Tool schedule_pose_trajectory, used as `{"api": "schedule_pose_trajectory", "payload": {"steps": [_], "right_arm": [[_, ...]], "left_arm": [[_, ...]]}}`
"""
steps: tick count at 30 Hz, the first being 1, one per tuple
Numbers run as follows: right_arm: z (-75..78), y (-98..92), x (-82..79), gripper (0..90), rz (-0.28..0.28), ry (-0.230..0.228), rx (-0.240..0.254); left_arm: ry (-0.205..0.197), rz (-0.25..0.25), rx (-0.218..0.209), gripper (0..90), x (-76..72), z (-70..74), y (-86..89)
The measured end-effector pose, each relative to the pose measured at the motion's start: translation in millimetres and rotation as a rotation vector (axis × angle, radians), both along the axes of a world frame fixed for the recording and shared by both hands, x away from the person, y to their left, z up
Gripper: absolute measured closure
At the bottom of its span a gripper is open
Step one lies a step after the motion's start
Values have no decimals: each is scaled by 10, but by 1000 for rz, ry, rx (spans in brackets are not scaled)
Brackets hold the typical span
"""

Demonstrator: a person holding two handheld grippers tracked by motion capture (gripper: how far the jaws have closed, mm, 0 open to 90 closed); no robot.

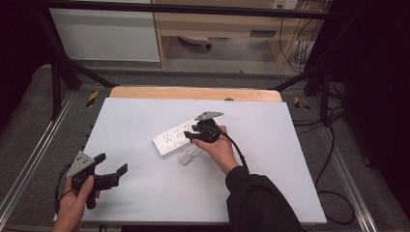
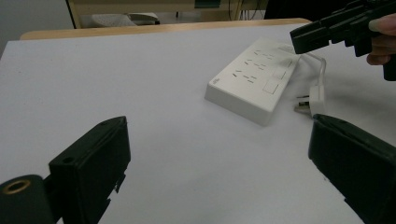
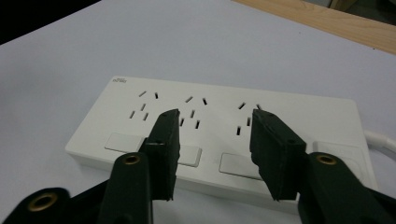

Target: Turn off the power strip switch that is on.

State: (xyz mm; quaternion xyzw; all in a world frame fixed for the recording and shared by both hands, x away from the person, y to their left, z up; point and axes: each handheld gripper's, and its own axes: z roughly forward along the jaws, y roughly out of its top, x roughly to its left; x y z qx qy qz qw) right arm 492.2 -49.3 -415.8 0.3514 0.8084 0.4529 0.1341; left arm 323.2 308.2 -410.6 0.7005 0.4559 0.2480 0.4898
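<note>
One white power strip (image 1: 176, 138), a smooth plastic slab with rounded corners, lies flat near the middle of the matte white table (image 1: 145, 193). It carries three socket groups and three square buttons. Its white cable ends in one plug (image 1: 185, 158) lying at the strip's 5 o'clock. The right gripper (image 3: 215, 135) hovers above the strip, hard black jaws partly apart with nothing between them. The left gripper (image 1: 112, 170), at the strip's 8 o'clock, gapes wide and empty.
</note>
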Motion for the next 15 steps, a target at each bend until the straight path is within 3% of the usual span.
{"api": "schedule_pose_trajectory", "payload": {"steps": [11, 15], "right_arm": [[65, -49, -6, 163, -44, 28, 23], [138, -122, -60, 81, -49, 36, 40]], "left_arm": [[-1, 1, 0, 55, -3, 1, 6], [-2, 4, -3, 55, -4, 1, 7]]}}
